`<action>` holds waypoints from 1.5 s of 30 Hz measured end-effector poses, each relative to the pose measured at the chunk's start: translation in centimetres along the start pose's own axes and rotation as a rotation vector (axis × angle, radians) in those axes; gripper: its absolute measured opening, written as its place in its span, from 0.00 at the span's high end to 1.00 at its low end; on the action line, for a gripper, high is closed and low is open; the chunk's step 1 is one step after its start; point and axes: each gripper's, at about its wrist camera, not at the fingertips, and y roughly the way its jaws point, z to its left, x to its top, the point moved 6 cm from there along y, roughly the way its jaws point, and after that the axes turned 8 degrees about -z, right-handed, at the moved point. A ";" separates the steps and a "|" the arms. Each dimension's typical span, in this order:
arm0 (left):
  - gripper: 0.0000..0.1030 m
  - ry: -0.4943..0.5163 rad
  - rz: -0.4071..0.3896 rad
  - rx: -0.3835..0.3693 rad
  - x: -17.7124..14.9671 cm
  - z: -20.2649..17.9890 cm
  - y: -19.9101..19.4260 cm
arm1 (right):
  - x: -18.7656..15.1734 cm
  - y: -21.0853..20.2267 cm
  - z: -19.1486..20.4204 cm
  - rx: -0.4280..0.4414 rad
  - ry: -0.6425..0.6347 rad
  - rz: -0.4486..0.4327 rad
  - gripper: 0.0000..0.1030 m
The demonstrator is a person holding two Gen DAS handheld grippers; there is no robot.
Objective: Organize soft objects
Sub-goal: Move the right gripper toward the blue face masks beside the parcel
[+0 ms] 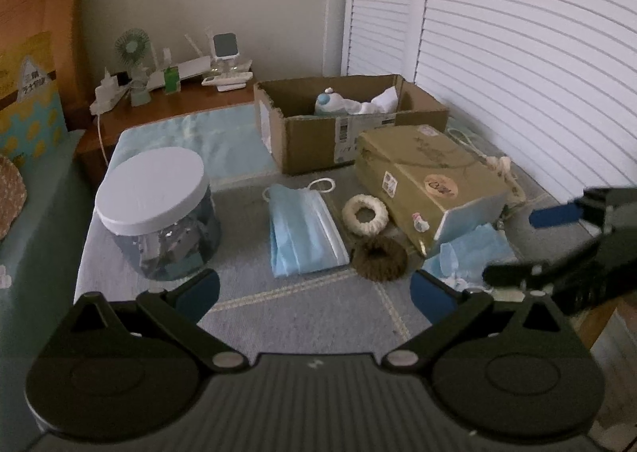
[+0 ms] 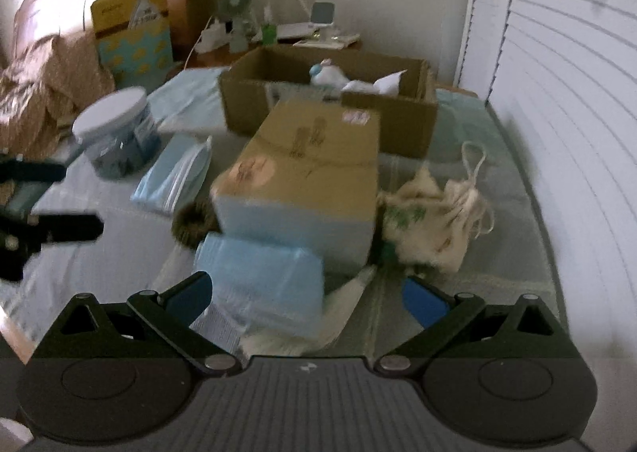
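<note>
A blue face-mask pack [image 1: 302, 231] lies on the grey bed cover, with a cream scrunchie [image 1: 365, 213] and a brown scrunchie [image 1: 380, 258] to its right. A second blue mask pack [image 2: 258, 273] lies just ahead of my right gripper [image 2: 306, 299], which is open and empty. A cream drawstring bag [image 2: 434, 221] lies right of the gold box [image 2: 306, 181]. My left gripper [image 1: 314, 293] is open and empty, short of the first mask pack. An open cardboard box [image 1: 350, 121] behind holds soft toys.
A clear jar with a white lid [image 1: 157, 209] stands at the left. A nightstand [image 1: 167, 102] with a fan and gadgets is at the back. White louvred doors [image 1: 517, 54] line the right side. Rumpled brown bedding [image 2: 43, 94] is far left.
</note>
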 end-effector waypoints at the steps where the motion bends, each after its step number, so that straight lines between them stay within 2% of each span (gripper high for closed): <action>1: 0.02 -0.005 0.000 0.002 -0.1 0.1 -0.1 | -0.4 0.0 0.4 0.006 -0.008 0.003 0.00; 12: 0.02 -0.010 0.005 0.005 -0.3 0.6 0.0 | -0.2 1.1 3.0 0.114 -0.048 0.006 0.00; 20: 0.03 0.034 0.022 -0.059 -0.4 -0.6 1.1 | -1.0 2.6 4.1 0.142 -0.115 0.051 0.00; 23: 0.05 0.064 0.029 -0.093 -0.5 -1.5 1.8 | -1.4 2.8 4.6 0.140 -0.183 0.051 0.00; 28: 0.24 0.109 0.038 -0.143 -0.3 -2.8 3.0 | -1.5 2.8 4.3 0.151 -0.177 0.036 0.00; 30: 0.28 0.123 0.036 -0.165 0.0 -3.2 3.4 | -1.6 2.7 4.2 0.151 -0.177 0.028 0.00; 36: 0.30 0.179 0.018 -0.240 1.1 -4.4 5.0 | -1.7 2.6 4.3 0.151 -0.177 0.015 0.00; 40: 0.35 0.222 0.044 -0.286 1.1 -4.6 6.7 | -1.8 2.5 4.3 0.153 -0.178 0.006 0.00; 45: 0.37 0.266 0.081 -0.336 0.9 -4.1 7.9 | -1.9 2.4 4.2 0.158 -0.182 0.006 0.00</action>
